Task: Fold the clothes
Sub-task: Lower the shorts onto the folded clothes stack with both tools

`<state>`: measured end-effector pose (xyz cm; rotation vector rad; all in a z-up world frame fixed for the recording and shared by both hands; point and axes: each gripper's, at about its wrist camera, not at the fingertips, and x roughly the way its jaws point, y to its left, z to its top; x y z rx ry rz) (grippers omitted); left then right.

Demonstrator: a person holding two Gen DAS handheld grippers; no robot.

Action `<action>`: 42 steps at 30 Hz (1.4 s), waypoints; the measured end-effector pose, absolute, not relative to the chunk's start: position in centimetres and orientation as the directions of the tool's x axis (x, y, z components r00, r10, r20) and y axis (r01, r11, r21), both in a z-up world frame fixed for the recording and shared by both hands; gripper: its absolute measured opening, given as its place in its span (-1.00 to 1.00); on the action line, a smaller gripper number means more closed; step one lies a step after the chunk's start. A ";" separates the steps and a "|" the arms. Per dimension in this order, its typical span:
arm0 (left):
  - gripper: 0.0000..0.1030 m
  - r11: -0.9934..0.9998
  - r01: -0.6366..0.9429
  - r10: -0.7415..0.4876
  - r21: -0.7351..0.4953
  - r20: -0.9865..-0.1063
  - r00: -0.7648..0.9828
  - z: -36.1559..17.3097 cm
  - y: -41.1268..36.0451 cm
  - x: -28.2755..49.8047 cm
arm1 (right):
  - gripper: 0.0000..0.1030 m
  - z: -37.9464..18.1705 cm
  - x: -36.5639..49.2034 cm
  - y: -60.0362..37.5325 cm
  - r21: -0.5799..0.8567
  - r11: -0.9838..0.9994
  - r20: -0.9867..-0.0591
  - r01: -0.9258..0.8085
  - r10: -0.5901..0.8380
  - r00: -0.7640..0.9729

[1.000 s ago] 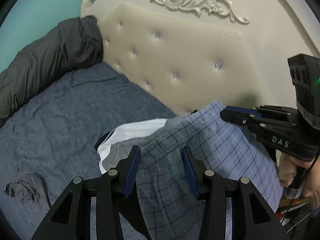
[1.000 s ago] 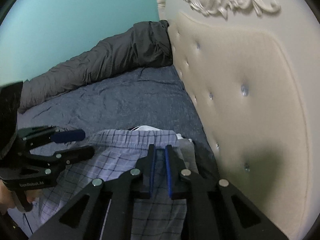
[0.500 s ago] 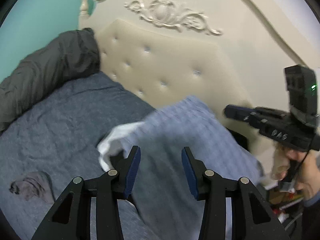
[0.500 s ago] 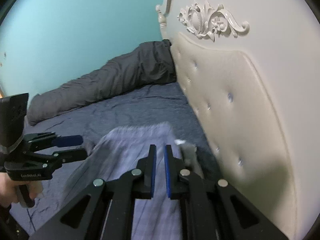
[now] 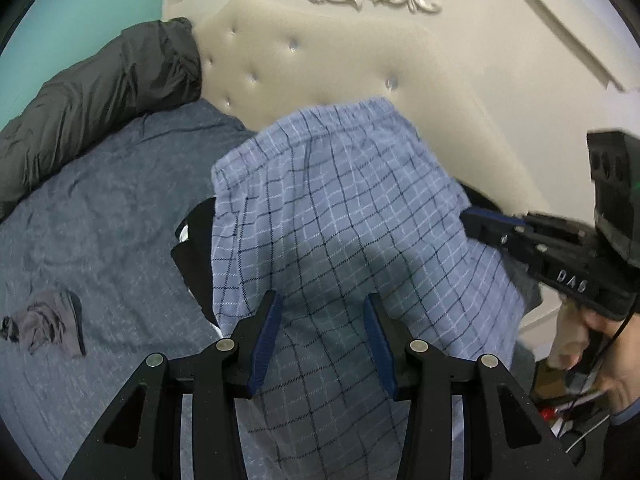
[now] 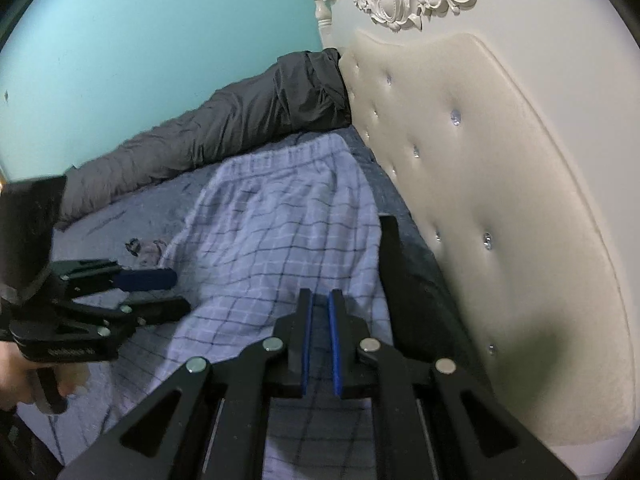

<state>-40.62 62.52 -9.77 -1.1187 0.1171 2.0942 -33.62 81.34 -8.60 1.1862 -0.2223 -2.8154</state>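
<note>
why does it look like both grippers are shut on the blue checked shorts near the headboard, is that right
Not quite. The left gripper is open, its fingers spread apart over the blue checked shorts, as the left wrist view shows. Only the right gripper looks shut on the shorts, near the headboard.

Item 1: raised lettering "DAS" on the black body of the right gripper (image 5: 476, 220), seen from the left wrist camera, right of the left claw. Item 2: a printed line on the left gripper (image 6: 168, 292) body, too blurred to read.
</note>
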 end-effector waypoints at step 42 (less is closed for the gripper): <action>-0.08 -0.753 -0.595 0.583 -0.282 -0.705 -0.403 -2.7 51.5 -31.0 | -0.86 -4.9 -21.9 75.7 0.218 -0.975 -0.592 -0.039 -0.100 -0.800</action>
